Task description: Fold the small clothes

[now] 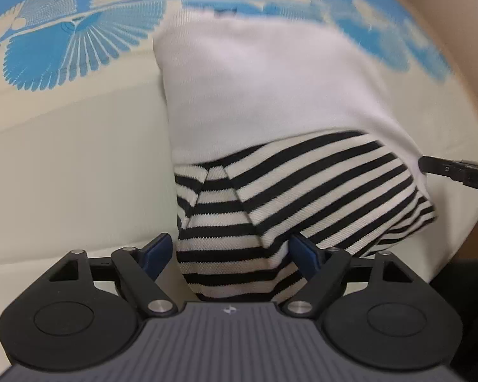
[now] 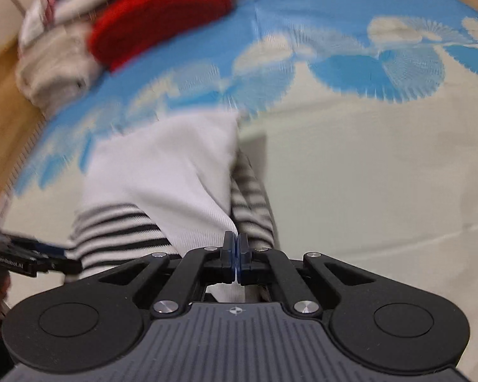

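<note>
A small white garment (image 1: 271, 89) with black-and-white striped sleeves (image 1: 302, 184) lies on a blue and cream patterned cloth (image 1: 63, 146). My left gripper (image 1: 229, 251) is open, its blue-padded fingers standing either side of a striped fold that lies between them. My right gripper (image 2: 235, 251) is shut on the garment's white edge (image 2: 181, 178), with a striped sleeve (image 2: 251, 203) bunched beside it. The right gripper's finger also shows at the garment's right edge in the left wrist view (image 1: 455, 172). The left gripper shows at the left in the right wrist view (image 2: 32, 254).
A pile of folded clothes, one red (image 2: 162, 16) and one beige (image 2: 57, 63), sits at the far left corner of the cloth. A wooden table edge (image 2: 6, 108) runs along the left. The cream part of the cloth (image 2: 382, 175) stretches to the right.
</note>
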A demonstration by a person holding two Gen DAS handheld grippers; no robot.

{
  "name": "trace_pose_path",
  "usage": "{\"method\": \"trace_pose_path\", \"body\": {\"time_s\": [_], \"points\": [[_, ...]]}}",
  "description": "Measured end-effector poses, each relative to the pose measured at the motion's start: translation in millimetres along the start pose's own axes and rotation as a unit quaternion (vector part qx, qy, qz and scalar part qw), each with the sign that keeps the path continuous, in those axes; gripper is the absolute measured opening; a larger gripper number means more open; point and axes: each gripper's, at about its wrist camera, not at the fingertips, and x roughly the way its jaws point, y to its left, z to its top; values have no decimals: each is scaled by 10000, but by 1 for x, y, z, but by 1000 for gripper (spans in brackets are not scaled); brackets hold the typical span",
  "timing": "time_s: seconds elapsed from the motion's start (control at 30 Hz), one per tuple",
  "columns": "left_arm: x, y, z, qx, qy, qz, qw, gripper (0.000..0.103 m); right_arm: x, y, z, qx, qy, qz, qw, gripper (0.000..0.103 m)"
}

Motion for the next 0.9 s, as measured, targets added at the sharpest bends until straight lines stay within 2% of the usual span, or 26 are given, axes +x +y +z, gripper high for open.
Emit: {"method": "trace_pose_path", "body": {"time_s": [0.03,0.1,0.27,0.33,0.4,0.47,0.5,0.53,0.6,0.67,0.77,0.87,0.9], "points": [[4,-2,-1,28,43,-9,10000,86,10,5,-3,-113,202,-139,9996,0],[6,-3,-3,93,98,-37,9999,86,20,13,-3,-270,298,-288,9988,0],[8,-2,-6,175,117,-87,9997,87,17,13,5,-128,69,-315,9994,0],[7,3,-4,79,142,-172,9997,86,21,14,6,-119,118,-342,9993,0],[1,12,1,-173,83,-392,9990,86,17,14,9,-21,-81,-307,9995,3],[-10,27,7,-599,-191,-661,9958,86,10,8,13,282,-309,-113,9991,24],[-15,35,9,-814,-353,-750,9932,86,7,5,14,455,-410,-23,9981,57],[-17,43,11,-1015,-490,-796,9904,86,5,2,15,580,-513,35,9970,75],[-13,59,13,-1499,-646,-912,9824,86,8,0,17,703,-492,144,9962,76],[-1,71,15,-1899,-613,-1107,9736,86,21,0,19,790,-186,203,9965,75],[19,77,17,-2192,-487,-1378,9647,86,45,7,17,656,338,-21,9973,75],[28,71,23,-2130,-590,-1502,9636,85,57,11,22,669,445,-87,9967,74],[32,70,25,-2134,-575,-1454,9644,83,59,12,24,720,431,-12,9965,63]]}}
